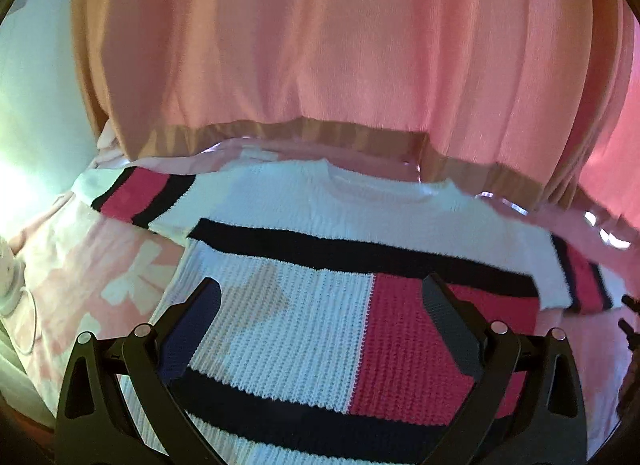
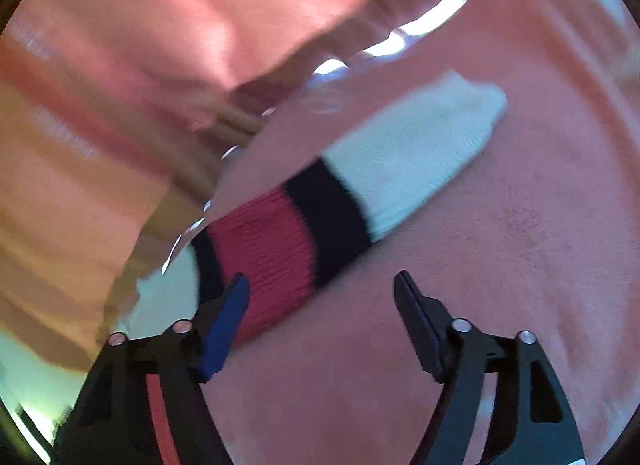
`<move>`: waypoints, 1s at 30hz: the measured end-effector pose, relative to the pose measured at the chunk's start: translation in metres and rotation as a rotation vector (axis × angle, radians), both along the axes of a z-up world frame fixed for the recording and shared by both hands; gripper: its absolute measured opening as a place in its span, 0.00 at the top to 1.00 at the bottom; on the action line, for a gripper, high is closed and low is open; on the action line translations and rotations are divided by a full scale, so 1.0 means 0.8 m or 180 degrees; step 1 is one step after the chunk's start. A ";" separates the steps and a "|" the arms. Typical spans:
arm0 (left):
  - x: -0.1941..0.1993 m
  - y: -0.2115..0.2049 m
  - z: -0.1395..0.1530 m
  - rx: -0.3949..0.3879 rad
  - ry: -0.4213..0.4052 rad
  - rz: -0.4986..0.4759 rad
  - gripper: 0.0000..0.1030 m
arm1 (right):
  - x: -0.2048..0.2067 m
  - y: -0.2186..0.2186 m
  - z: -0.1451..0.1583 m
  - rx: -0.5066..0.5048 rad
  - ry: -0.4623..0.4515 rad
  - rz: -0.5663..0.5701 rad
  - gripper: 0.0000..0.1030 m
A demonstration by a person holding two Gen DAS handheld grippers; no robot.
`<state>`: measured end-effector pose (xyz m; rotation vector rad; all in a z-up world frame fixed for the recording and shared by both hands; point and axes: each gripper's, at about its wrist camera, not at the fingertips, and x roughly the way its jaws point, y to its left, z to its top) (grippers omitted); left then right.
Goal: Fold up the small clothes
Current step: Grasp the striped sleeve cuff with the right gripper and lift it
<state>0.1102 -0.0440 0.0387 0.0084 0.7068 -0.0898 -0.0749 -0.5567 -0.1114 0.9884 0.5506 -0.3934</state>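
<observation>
A knit sweater (image 1: pixel 304 305) in white, red and black blocks lies flat, front up, on a pink floral bed cover (image 1: pixel 100 265). Its collar points away from me and both sleeves are spread out sideways. My left gripper (image 1: pixel 320 297) is open and empty, hovering over the sweater's chest. My right gripper (image 2: pixel 322 285) is open and empty above the sweater's right sleeve (image 2: pixel 340 193), which has a red band, black bands and a white cuff. The right gripper's tips show at the right edge of the left wrist view (image 1: pixel 628 317).
A pink curtain (image 1: pixel 320 45) with a tan hem hangs right behind the bed, also in the right wrist view (image 2: pixel 140 45). A pale wall (image 1: pixel 36 105) stands to the left. A white object with a cord (image 1: pixel 8 265) lies at the bed's left edge.
</observation>
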 end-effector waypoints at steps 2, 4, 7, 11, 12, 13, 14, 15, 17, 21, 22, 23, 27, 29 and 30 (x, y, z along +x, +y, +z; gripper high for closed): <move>0.008 -0.004 -0.009 0.0053 0.0010 0.0022 0.05 | 0.002 -0.022 -0.016 0.0113 -0.0147 -0.0078 0.43; 0.016 -0.005 -0.016 0.0062 0.0066 0.0033 0.05 | 0.005 -0.041 -0.022 0.0099 -0.0247 -0.0185 0.54; 0.025 -0.007 -0.025 0.0059 0.0172 0.0034 0.05 | 0.015 -0.060 -0.029 0.0164 -0.0313 -0.0304 0.77; 0.028 -0.007 -0.027 0.0048 0.0195 0.0039 0.05 | 0.021 -0.062 -0.018 0.0169 -0.0532 -0.0393 0.91; 0.028 -0.007 -0.026 0.0034 0.0195 0.0040 0.05 | 0.025 -0.053 -0.001 0.0067 -0.0612 -0.0323 0.91; 0.027 -0.005 -0.024 0.0006 0.0193 0.0035 0.05 | 0.035 -0.043 0.017 -0.0024 -0.0682 -0.0209 0.91; 0.027 -0.003 -0.022 -0.0021 0.0193 0.0035 0.05 | 0.044 -0.029 0.037 -0.0109 -0.0760 -0.0082 0.91; 0.026 0.000 -0.019 -0.0060 0.0193 0.0034 0.05 | 0.061 -0.004 0.071 -0.0222 -0.0893 0.0139 0.91; 0.025 0.007 -0.013 -0.0133 0.0187 0.0050 0.05 | 0.094 0.044 0.123 -0.0411 -0.1064 0.0524 0.91; 0.021 0.025 0.005 -0.0308 0.0127 0.0103 0.05 | 0.191 0.195 0.227 -0.0834 -0.1291 0.1479 0.91; 0.020 0.030 0.010 -0.0341 0.0105 0.0117 0.05 | 0.215 0.234 0.242 -0.0921 -0.1305 0.1677 0.91; 0.018 0.037 0.015 -0.0367 0.0078 0.0140 0.05 | 0.233 0.264 0.249 -0.0978 -0.1303 0.1824 0.90; 0.022 0.061 0.020 -0.0387 0.0037 0.0214 0.05 | 0.315 0.423 0.237 -0.1228 -0.0952 0.2568 0.78; 0.032 0.076 0.018 -0.0436 0.0133 0.0240 0.05 | 0.318 0.457 0.233 -0.1330 -0.0861 0.2686 0.77; 0.039 0.085 0.018 -0.0500 0.0199 0.0244 0.05 | 0.310 0.462 0.234 -0.1379 -0.0880 0.2697 0.77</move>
